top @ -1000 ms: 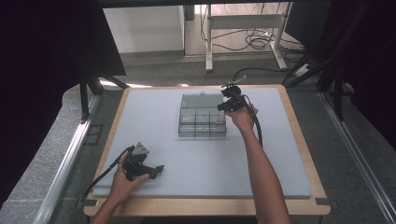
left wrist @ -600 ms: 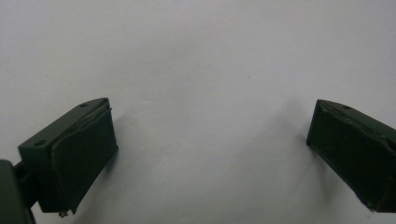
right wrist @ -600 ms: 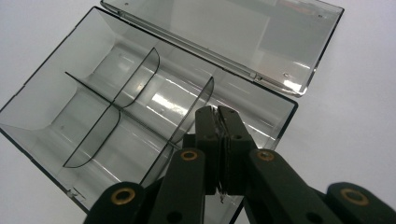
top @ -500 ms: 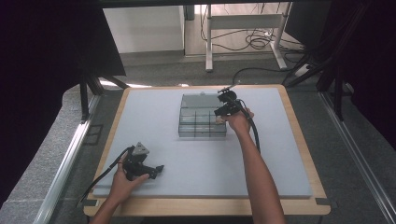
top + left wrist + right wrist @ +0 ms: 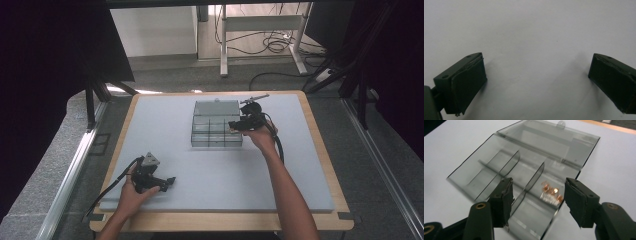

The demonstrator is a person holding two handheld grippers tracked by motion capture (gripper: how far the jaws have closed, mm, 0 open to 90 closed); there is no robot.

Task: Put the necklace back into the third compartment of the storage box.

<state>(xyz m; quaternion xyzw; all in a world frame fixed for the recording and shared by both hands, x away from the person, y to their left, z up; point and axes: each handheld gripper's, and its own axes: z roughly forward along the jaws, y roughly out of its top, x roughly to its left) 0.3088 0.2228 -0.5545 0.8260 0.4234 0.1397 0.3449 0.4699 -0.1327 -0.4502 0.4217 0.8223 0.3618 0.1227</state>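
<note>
High view: well left of the box (image 5: 216,125) and nearer the person, the left claw (image 5: 169,182) rests on the grey surface (image 5: 300,175), jaws spread. The right claw (image 5: 233,125), spread, hovers at the box's right edge. Small coppery bits (image 5: 550,192) inside are blurred.

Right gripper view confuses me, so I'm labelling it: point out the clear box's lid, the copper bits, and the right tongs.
lid (image 5: 554,142), right gripper view, its flat open panel.
copper bits (image 5: 552,193), right gripper view, middle of the cluster.
right tongs (image 5: 537,201), right gripper view, midway between the open tips.
</note>
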